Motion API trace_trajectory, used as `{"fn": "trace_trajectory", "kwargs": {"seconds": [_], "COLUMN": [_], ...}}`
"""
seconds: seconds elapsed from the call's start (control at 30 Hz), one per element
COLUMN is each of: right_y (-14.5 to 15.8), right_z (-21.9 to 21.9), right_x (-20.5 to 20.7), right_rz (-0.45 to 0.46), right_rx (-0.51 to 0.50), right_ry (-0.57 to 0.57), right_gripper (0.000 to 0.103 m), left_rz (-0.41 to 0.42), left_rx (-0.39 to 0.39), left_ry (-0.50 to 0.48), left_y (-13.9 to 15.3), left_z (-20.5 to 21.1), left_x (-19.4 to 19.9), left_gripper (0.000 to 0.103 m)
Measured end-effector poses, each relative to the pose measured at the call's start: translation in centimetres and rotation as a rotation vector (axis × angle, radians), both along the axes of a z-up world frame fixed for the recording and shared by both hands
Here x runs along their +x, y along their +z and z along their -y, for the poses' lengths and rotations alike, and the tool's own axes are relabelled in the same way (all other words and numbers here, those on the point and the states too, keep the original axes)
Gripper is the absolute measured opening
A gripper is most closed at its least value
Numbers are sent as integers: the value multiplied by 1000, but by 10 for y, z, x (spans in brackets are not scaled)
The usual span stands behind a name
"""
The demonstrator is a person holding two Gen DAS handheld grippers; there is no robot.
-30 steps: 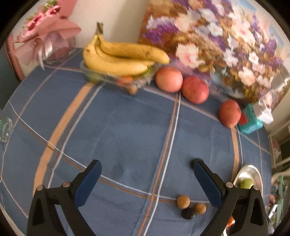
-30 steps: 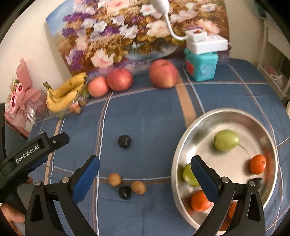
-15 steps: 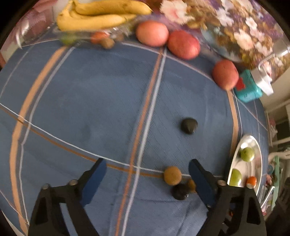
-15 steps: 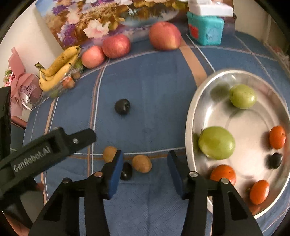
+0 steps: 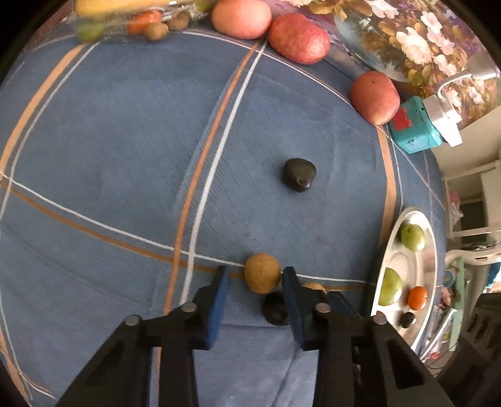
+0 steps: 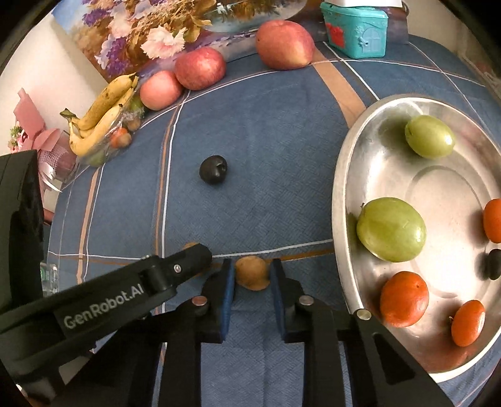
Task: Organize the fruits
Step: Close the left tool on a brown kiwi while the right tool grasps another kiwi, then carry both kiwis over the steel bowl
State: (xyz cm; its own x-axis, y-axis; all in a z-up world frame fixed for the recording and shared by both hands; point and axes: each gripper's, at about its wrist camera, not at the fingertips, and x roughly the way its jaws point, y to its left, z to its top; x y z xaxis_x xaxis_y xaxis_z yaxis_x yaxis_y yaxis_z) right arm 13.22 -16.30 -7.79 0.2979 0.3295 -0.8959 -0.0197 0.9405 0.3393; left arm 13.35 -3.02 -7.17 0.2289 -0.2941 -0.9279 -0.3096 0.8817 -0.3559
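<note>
Small fruits lie on the blue checked cloth. My left gripper point(image 5: 255, 278) is low over a cluster, its jaws narrowed around a brown round fruit point(image 5: 261, 272) with a gap on the left side; a dark fruit point(image 5: 274, 308) lies just behind it. My right gripper point(image 6: 251, 274) has its jaws closed against a second brown fruit point(image 6: 252, 272) resting on the cloth. Another dark fruit point(image 6: 214, 169) lies alone mid-table. The steel bowl point(image 6: 344, 175) on the right holds two green fruits, several orange ones and a dark one.
Three red apples point(image 6: 200, 67) line the back in front of a flower painting. Bananas point(image 6: 103, 112) on a clear tray sit back left. A teal box point(image 6: 355, 29) stands back right. The left gripper's black body point(image 6: 103, 300) crosses the right wrist view.
Both grippers dropped toward the fruit cluster and narrowed their jaws. The right closed on one brown fruit; the left closed in around the other.
</note>
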Motion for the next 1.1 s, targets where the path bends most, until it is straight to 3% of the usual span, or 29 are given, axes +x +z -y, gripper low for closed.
{"fn": "trace_trajectory", "kwargs": {"seconds": [0.1, 0.53, 0.83, 1.1], "right_y": [2, 41, 51, 52], "right_z": [3, 17, 23, 58], "right_x": [0, -2, -4, -6], "right_rz": [3, 78, 102, 96], "right_rx": [-5, 5, -4, 21], "right_ry": [-5, -32, -31, -111], "right_gripper": [24, 23, 23, 23], "left_rz": [8, 113, 152, 178], "left_rx": [-33, -27, -33, -40], "left_ry": [33, 166, 157, 101], "left_y": [1, 34, 49, 60], "left_z": [-6, -43, -34, -6], "left_x": [1, -8, -9, -6], "left_gripper": [26, 26, 26, 26]}}
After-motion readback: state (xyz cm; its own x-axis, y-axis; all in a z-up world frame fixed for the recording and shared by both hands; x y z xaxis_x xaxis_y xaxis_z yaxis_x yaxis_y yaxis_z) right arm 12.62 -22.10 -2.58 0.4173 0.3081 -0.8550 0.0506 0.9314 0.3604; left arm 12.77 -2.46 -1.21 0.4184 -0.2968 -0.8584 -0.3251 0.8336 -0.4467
